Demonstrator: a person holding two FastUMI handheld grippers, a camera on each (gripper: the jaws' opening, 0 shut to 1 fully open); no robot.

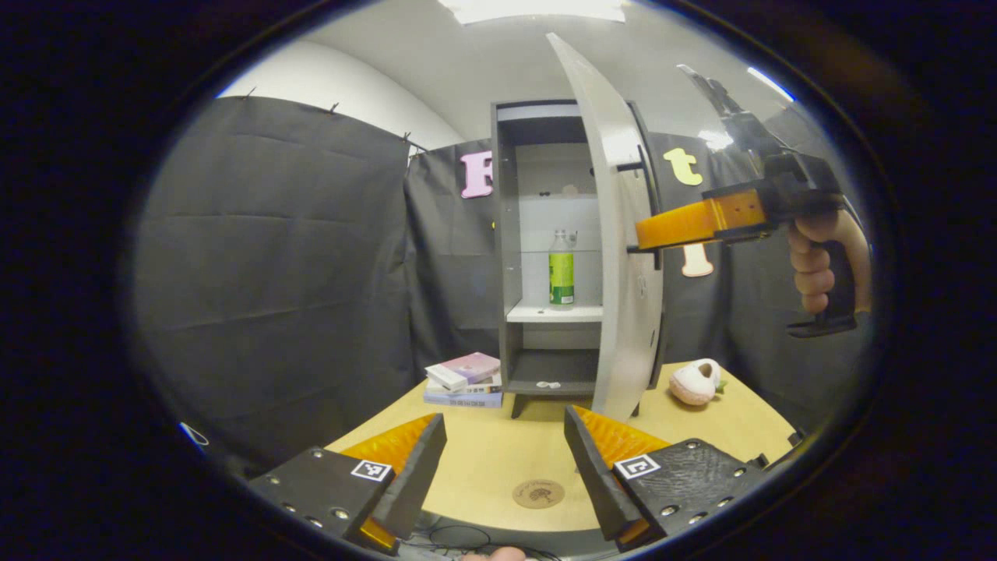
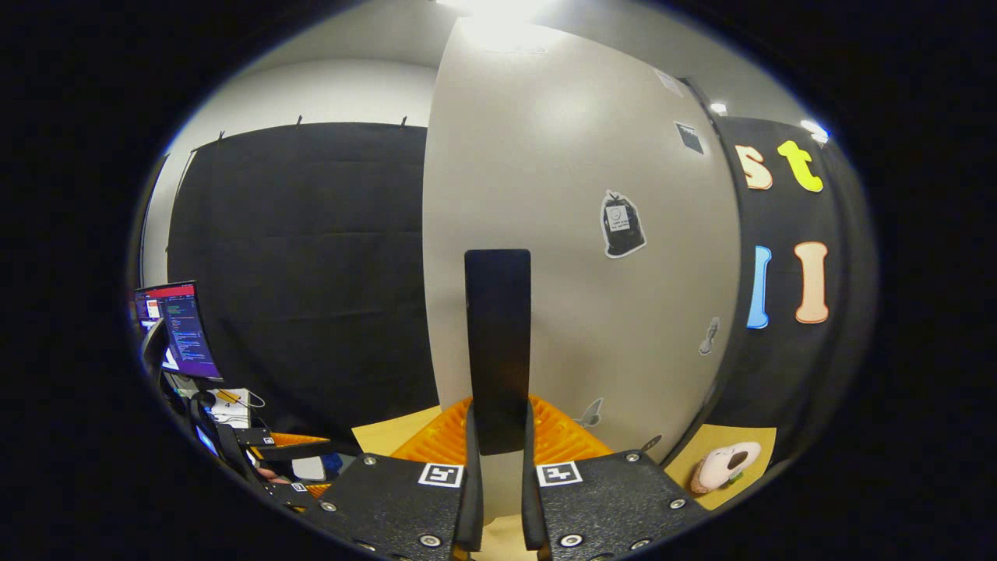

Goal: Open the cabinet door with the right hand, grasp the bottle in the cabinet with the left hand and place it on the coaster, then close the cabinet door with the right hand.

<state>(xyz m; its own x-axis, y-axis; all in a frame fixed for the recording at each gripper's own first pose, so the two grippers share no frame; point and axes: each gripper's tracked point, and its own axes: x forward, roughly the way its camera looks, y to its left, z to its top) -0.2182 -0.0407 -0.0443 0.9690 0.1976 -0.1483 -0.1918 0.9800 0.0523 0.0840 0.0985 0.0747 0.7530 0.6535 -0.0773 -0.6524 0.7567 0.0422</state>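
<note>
Grey cabinet door [image 1: 623, 234] swung open, right gripper [image 2: 498, 436] pinching its black bar handle [image 2: 497, 343], green-labelled plastic bottle [image 1: 561, 269] upright on cabinet shelf, left gripper [image 1: 506, 460] spread above round cork coaster [image 1: 538, 493]

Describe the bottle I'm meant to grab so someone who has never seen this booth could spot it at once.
Find the tall grey cabinet at the back of the yellow table, its door swung open. On the white middle shelf inside stands the bottle, upright and alone. It is clear with a white cap and a bright green label, the only tall thing in the cabinet; the other shelves hold just small pale bits.
</note>
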